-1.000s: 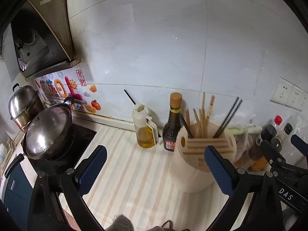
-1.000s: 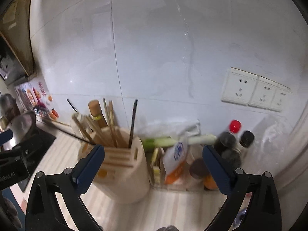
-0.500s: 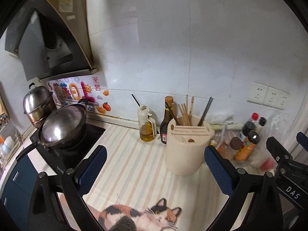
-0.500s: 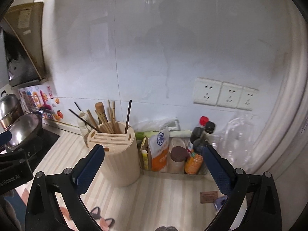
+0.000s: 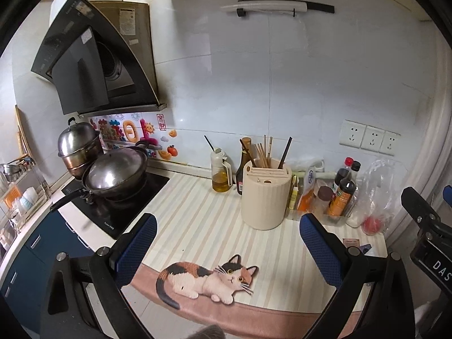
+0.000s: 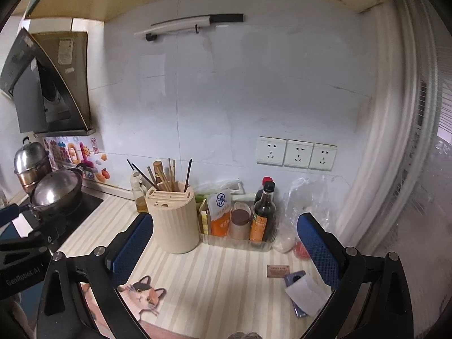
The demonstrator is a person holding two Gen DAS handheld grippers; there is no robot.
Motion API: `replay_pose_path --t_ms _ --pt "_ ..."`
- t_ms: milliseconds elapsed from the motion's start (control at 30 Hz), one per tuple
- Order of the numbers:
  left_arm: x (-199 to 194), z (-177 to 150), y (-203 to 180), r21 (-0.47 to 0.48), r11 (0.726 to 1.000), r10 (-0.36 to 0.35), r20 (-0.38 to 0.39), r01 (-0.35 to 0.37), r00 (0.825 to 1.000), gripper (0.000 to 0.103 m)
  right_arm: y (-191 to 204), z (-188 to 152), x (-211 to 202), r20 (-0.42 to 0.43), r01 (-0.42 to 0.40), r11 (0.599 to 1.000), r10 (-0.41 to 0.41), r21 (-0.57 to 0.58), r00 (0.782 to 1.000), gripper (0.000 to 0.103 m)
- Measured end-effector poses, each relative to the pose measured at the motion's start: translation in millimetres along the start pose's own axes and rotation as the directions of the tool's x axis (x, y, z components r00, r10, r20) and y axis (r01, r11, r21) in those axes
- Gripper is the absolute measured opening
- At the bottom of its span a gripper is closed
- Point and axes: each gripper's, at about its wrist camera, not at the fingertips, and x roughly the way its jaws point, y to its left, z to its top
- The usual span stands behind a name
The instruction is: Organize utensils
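A cream utensil holder [image 5: 265, 196] [image 6: 175, 220] stands on the striped counter mat near the back wall. Several wooden and dark chopsticks [image 5: 265, 152] [image 6: 166, 175] stick up out of it. My left gripper [image 5: 226, 243] is open and empty, well back from the holder and over the mat's front edge. My right gripper [image 6: 226, 243] is open and empty too, with the holder just left of its middle. The right gripper's body [image 5: 429, 234] shows at the right edge of the left wrist view, and the left gripper's body [image 6: 22, 257] at the left edge of the right wrist view.
An oil jug [image 5: 221, 173] and a dark bottle [image 5: 244, 163] stand left of the holder. A clear tray of condiment bottles [image 6: 240, 223] and a plastic bag [image 6: 305, 206] sit to its right. Pots [image 5: 113, 169] occupy the stove at left. A cat picture [image 5: 209, 279] marks the mat's front.
Both grippers have pulled back and away from the holder, so the whole counter, stove and wall now show. Both stayed open and empty.
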Motion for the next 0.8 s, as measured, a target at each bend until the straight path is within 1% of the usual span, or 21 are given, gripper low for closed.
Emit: replay_pose_path --t_ms 133,367,533,800 --pt "-17 -5 4 -0.001 1.0 -0.017 0.001 0.017 1.0 0.103 -4 -2 -20 -0.005 0.005 1.0 -0.004 0.015 1.0 0.103" --pt "-27 -7 5 -0.004 1.0 -0.016 0.013 0.016 1.0 0.103 -2 -2 -43 0.002 0.009 1.0 -0.009 0.018 1.0 0.103" --pt "-31 -8 5 -0.006 1.0 -0.017 0.016 0.017 1.0 0.103 -3 -3 -49 0.007 0.022 1.0 -0.022 0.016 1.0 0.103" --pt "-35 -10 2 0.003 1.0 -0.013 0.008 0.013 1.0 0.103 -2 -6 -55 0.003 0.016 1.0 -0.016 0.018 1.0 0.103"
